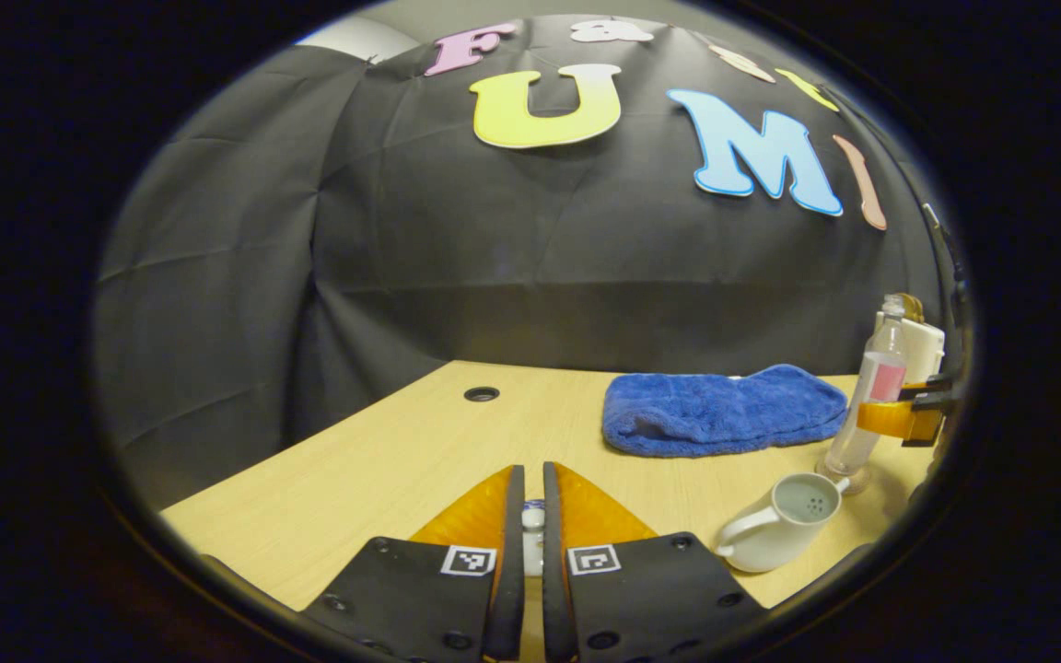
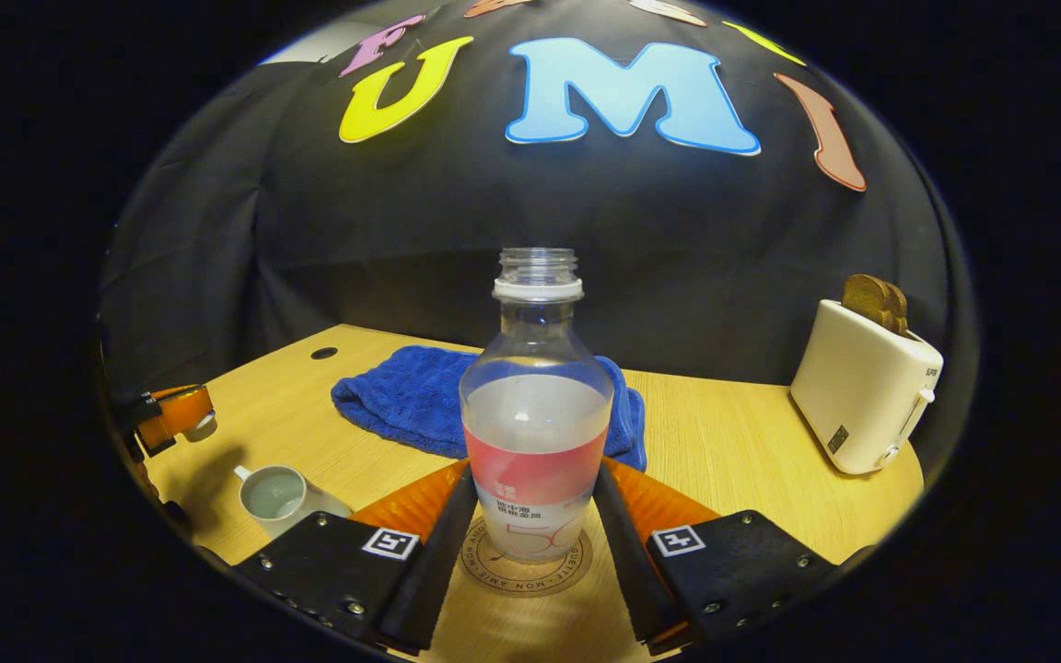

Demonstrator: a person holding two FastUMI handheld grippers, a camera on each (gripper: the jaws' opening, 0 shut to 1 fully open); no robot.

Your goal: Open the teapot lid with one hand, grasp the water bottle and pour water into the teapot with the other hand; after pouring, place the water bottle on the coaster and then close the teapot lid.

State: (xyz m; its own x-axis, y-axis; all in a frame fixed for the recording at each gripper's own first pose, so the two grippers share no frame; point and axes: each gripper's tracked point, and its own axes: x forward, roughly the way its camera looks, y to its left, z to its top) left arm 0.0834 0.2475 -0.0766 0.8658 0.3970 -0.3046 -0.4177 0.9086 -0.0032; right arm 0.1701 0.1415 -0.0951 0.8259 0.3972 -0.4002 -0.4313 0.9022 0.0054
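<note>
While the water bottle [image 2: 536,414] stands upright on the coaster [image 2: 525,564], we see the right gripper [image 2: 530,516] straddling it, fingers beside its label (contact unclear). The open teapot [image 1: 779,520] sits low to the left, well apart. Our left gripper [image 1: 531,525] pinches the teapot lid [image 1: 532,518]. A blue towel [image 2: 420,396] lies behind and a toaster [image 2: 862,396] to the right; neither blocks.

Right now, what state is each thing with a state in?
Water bottle: uncapped, upright on the coaster, partly full.
Teapot: lid off, water inside.
Teapot lid: held off the pot by the left claw.
Right claw: around the bottle; contact unclear.
Toaster: toast up.
Blue towel: bunched on the table.
</note>
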